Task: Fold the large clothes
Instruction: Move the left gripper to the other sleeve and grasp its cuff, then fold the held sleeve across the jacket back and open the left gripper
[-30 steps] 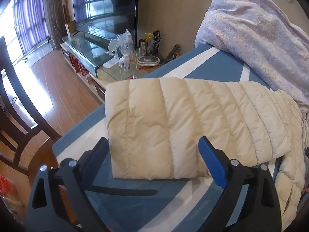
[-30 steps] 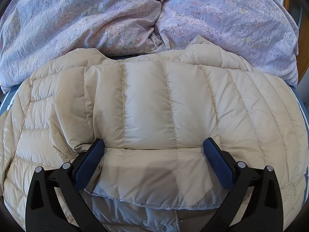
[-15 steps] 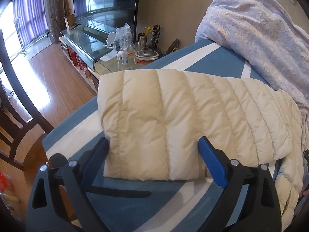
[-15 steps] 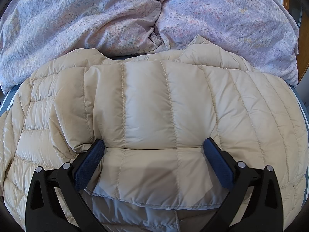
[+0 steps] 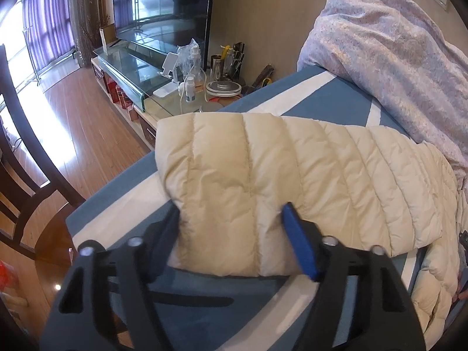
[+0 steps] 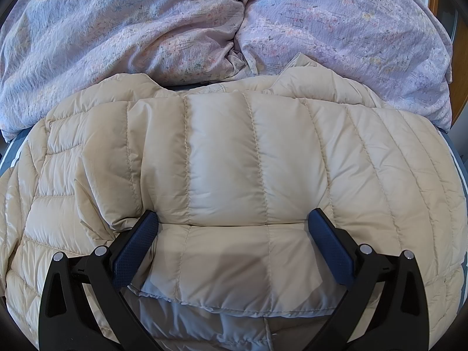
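Observation:
A cream quilted down jacket (image 5: pixel 292 169) lies on a blue bed with white stripes (image 5: pixel 345 99). In the left wrist view its long folded part stretches toward the bed's end. My left gripper (image 5: pixel 231 222) has its jaws partly closed around the near hem of that part, and the fabric bunches between the fingers. In the right wrist view the jacket (image 6: pixel 248 158) fills the frame, with a panel folded over its body. My right gripper (image 6: pixel 232 228) is open and rests over the folded panel's lower edge, holding nothing.
A lilac floral duvet (image 6: pixel 234 29) is heaped behind the jacket, touching its collar. Beyond the bed's end stand a glass TV bench (image 5: pixel 140 67) with bottles and a television (image 5: pixel 163 5). A dark wooden chair (image 5: pixel 26 152) stands on the wood floor at left.
My left gripper has moved forward onto the jacket's near hem and its jaws have narrowed around the fabric. The right gripper and its view have not changed.

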Demonstrator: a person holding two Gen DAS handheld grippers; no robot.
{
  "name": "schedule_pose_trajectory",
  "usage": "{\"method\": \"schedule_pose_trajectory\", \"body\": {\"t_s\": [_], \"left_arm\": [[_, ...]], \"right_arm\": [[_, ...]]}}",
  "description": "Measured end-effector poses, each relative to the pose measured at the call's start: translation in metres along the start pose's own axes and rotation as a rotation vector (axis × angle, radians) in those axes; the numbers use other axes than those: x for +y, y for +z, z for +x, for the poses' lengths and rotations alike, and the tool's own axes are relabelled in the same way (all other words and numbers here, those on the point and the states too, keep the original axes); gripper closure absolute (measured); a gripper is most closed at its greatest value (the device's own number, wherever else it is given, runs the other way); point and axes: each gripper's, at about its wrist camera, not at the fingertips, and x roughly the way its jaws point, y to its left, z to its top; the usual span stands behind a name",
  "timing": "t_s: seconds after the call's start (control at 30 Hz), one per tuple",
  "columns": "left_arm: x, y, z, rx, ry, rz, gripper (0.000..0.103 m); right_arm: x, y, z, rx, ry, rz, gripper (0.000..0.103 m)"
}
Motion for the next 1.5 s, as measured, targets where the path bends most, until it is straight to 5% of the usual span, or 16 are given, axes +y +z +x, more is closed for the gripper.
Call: {"method": "schedule_pose_trajectory", "body": {"t_s": [0.27,0.33,0.7,0.97,1.23,1.5], "left_arm": [[-0.005,0.0,-0.001,-0.013,0.026,0.017,0.092],[-0.005,0.0,-0.002,-0.018,0.034,0.024,0.095],[-0.011,0.003,-0.006,-0.035,0.043,0.048,0.1],[-0.035,0.023,-0.043,-0.127,-0.005,0.087,0.1],[-0.119,0.037,-0.086,-0.208,-0.15,0.204,0.1],[-0.226,0.014,-0.093,-0.208,-0.263,0.39,0.1]], "right_arm": [[0.0,0.0,0.0,-0.001,-0.001,0.0,0.001],[0.0,0.0,0.0,-0.001,-0.001,0.001,0.001],[0.0,0.0,0.001,-0.002,-0.002,0.001,0.001],[0.0,0.0,0.001,-0.003,-0.001,0.003,0.001],[0.0,0.0,0.0,-0.002,0.001,0.007,0.001],[0.001,0.0,0.0,-0.002,-0.002,0.009,0.001]]}}
